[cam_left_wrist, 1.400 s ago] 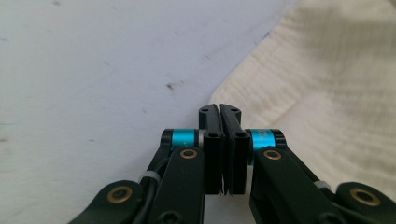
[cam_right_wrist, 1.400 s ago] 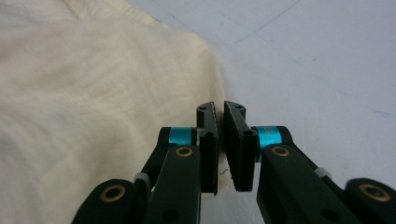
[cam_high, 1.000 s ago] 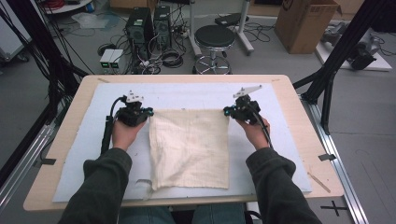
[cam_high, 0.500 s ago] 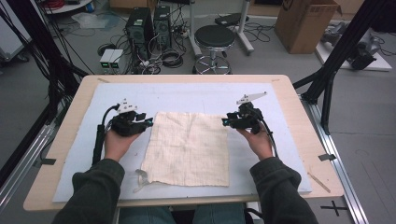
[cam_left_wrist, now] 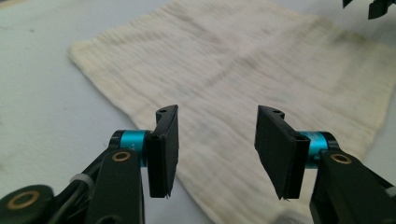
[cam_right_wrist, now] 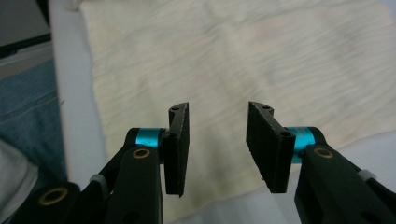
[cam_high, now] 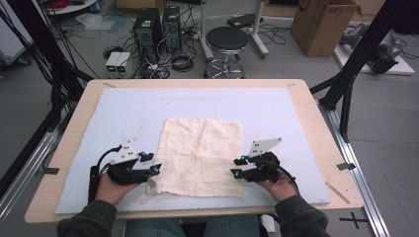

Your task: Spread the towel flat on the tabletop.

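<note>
A cream cloth (cam_high: 200, 155) lies spread flat on the pale blue mat (cam_high: 123, 108) in the middle of the table. My left gripper (cam_high: 151, 163) sits at the cloth's near left corner, open, with nothing between its jaws. In the left gripper view the left gripper (cam_left_wrist: 217, 149) hovers over the cloth (cam_left_wrist: 243, 70) near its edge. At the cloth's near right side, my right gripper (cam_high: 237, 167) is open as well. The right gripper (cam_right_wrist: 218, 147) points across the cloth (cam_right_wrist: 233, 60), jaws apart and holding nothing.
The mat covers most of the wooden table (cam_high: 321, 128). A small folded flap of cloth (cam_high: 149, 187) pokes out at the near left corner. Beyond the table stand a black stool (cam_high: 227, 42), computer cases (cam_high: 158, 24) with cables, and a cardboard box (cam_high: 323, 22).
Both grippers have moved from the cloth's far corners back toward me to its near corners. The cloth now lies flatter and squarer.
</note>
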A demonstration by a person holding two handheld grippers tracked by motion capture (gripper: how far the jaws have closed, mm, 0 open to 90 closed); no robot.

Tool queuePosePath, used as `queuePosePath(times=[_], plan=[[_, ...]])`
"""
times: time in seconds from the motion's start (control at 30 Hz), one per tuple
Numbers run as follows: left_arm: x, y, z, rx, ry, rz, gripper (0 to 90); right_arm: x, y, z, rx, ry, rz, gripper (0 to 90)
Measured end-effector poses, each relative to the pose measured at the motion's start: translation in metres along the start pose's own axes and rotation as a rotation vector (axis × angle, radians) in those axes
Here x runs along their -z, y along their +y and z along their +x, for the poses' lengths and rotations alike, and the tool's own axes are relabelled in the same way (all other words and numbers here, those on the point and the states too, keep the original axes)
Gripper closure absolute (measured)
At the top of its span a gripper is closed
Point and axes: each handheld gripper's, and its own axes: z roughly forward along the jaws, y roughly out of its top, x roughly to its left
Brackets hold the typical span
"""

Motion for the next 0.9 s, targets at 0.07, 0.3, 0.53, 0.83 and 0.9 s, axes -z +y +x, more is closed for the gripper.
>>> queuePosePath(times=[0.07,0.3,0.53,0.83,0.9], plan=[[0.000,-0.005,-0.004,-0.010,-0.022,0.018,48.2,-0.003,-0.009,0.006,0.006,0.020,0.030,57.8],[-0.011,-0.016,-0.010,-0.062,-0.024,0.118,48.4,-0.010,-0.018,0.012,0.062,0.013,0.112,59.4],[-0.015,-0.020,-0.011,-0.069,-0.054,0.142,59.9,-0.012,-0.020,0.008,0.072,-0.006,0.111,76.1],[-0.014,-0.020,-0.019,-0.111,-0.090,0.137,86.0,-0.008,-0.020,0.003,0.063,0.027,0.124,88.2],[-0.013,-0.020,-0.020,-0.112,-0.103,0.136,86.9,-0.006,-0.021,0.003,0.067,0.021,0.124,88.2]])
